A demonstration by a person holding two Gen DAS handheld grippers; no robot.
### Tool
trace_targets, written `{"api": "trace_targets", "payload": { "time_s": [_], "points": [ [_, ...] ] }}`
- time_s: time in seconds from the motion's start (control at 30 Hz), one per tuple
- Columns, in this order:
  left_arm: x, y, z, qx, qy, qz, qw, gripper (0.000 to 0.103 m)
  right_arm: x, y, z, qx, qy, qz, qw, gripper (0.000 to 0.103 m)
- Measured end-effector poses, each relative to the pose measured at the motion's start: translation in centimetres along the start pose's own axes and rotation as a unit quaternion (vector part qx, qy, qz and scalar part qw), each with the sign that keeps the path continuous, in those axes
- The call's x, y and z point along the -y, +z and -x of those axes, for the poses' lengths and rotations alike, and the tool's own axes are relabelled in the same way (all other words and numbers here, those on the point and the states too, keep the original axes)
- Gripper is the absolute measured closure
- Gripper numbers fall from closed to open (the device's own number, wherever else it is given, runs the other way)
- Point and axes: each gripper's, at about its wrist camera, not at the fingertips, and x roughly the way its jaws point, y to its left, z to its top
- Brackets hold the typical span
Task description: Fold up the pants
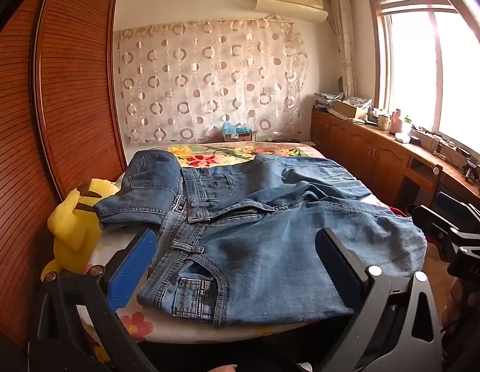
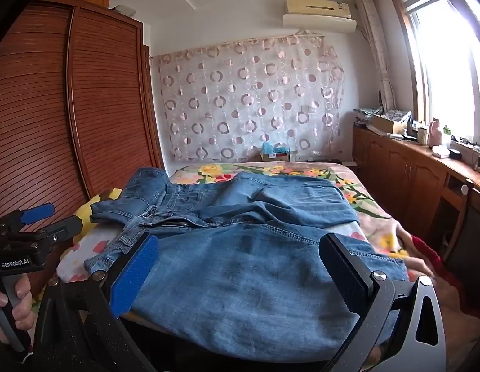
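Bedroom: jeans (image 1: 271, 232) rumpled across floral bed (image 2: 302, 170), yellow plush (image 1: 74, 232) beside waistband; left gripper (image 1: 237, 266), right gripper (image 2: 240, 276) fingers spread, empty.

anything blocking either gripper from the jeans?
Nothing visible. The jeans lie spread on the bed, right ahead of both grippers, left and right, jaws open. The yellow plush toy sits off at the waistband side, beside the wardrobe.
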Motion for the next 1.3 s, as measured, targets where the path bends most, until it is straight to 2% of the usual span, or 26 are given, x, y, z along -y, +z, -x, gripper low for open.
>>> {"api": "trace_targets", "payload": {
  "time_s": [1.3],
  "points": [
    [0.0, -0.01, -0.01, 0.002, -0.001, 0.003, 1.0, 0.0, -0.18, -0.03, 0.02, 0.003, 0.005, 0.0, 1.0, 0.0]
  ]
}}
